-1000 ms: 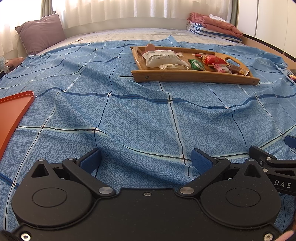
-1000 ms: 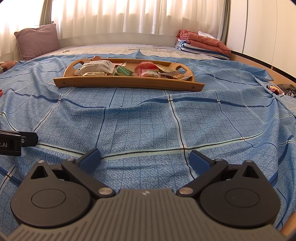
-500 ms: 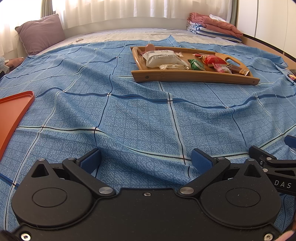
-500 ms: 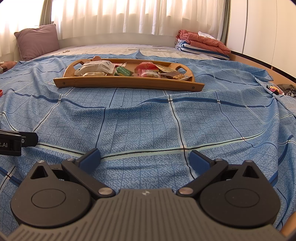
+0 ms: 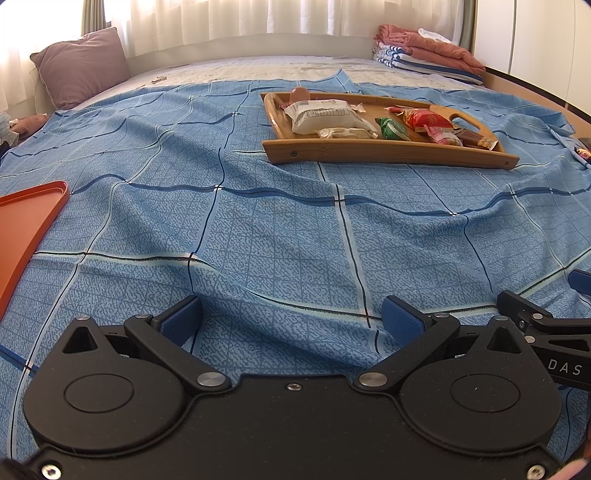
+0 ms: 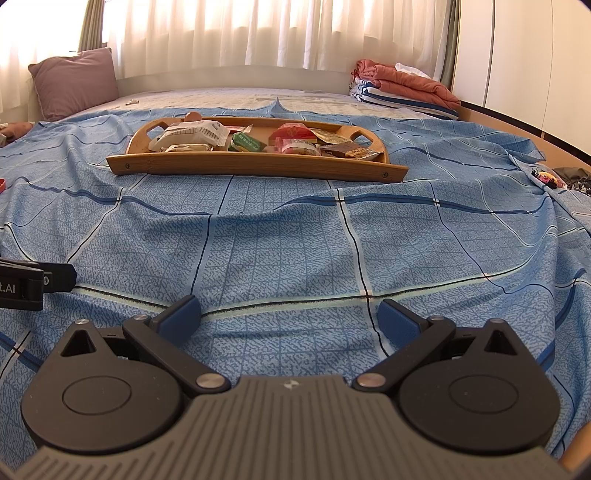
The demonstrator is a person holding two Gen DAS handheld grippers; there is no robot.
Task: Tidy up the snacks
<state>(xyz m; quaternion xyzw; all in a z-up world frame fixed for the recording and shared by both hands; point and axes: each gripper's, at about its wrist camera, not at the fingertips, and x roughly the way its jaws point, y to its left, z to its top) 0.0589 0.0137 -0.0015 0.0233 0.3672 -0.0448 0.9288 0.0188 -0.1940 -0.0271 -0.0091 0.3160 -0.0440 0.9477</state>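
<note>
Nothing has moved; wooden tray (image 6: pixel 258 166) lies lengthwise left-to-right across bedspread (image 6: pixel 295 240).

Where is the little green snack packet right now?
The small green snack packet lies in the wooden tray on the blue bedspread, near the tray's middle in the right wrist view, just right of the big white wrapped snack.

Home bedroom, bed (image 6: pixel 295 240) under blue checked sheet, mauve pillow (image 6: pixel 74 83), folded blankets (image 6: pixel 402 88), sheer curtains (image 6: pixel 258 33)
</note>
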